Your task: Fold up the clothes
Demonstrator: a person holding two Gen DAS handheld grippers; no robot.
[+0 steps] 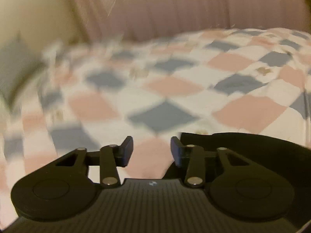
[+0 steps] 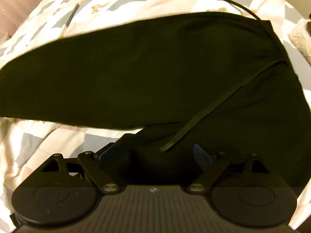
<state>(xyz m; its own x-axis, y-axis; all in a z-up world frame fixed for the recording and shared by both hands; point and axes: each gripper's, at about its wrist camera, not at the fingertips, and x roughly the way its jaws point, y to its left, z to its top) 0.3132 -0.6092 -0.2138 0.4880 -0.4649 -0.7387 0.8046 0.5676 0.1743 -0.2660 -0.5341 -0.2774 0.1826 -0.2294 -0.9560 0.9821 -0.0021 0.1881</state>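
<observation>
A black garment (image 2: 136,68) lies spread on the checked bedspread (image 2: 48,149) and fills most of the right wrist view. A flat drawstring (image 2: 194,124) runs across it from a waistband at the upper right. My right gripper (image 2: 153,155) is open, its fingers wide apart, and a bunch of the black cloth sits between them. In the left wrist view my left gripper (image 1: 152,151) is open over the bedspread (image 1: 175,87) with nothing between its fingers. An edge of the black garment (image 1: 252,145) lies just behind and right of its right finger.
The bedspread has pink, blue-grey and white diamonds. A pink ribbed surface (image 1: 175,9) rises behind the bed, with a pale wall at the left. A cream fuzzy item (image 2: 299,36) sits at the right edge. A thin dark stick (image 2: 70,17) lies on the bedspread at upper left.
</observation>
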